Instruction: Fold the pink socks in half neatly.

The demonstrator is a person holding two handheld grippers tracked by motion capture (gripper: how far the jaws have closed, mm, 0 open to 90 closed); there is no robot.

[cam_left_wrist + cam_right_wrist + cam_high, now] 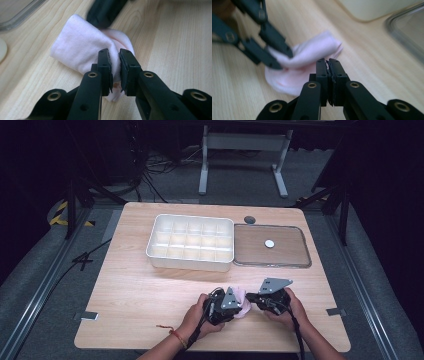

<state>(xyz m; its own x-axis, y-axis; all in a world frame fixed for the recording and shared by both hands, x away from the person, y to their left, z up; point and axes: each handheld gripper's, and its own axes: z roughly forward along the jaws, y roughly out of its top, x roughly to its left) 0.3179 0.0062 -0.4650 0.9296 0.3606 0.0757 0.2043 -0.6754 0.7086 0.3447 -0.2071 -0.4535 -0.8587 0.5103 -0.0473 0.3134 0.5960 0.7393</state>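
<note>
While the left gripper pinches a fold of the pale pink cloth between nearly closed jaws, the right gripper stands with its jaws pressed together just beside the same cloth, with at most a sliver of fabric between them; whether it grips any cannot be told. The cloth lies bunched on the near part of the wooden table, between the two grippers and close to its near edge.

Step in hand, as judged: folding or rolling the small cloth into a compact bundle, the left gripper holding the roll steady while the right one works its free end. The next move likely calls for a firm second hold on the loose end, so that the bundle keeps its shape when lifted.

Edges and room: the white compartment tray sits farther off, toward the middle of the table, with a clear lid lying flat at its right, touching or nearly so. A broad bare strip of table separates the cloth from both, leaving free passage toward the far side. To the left the table is open; the near edge is close behind the hands, so there is little room to draw back.
</note>
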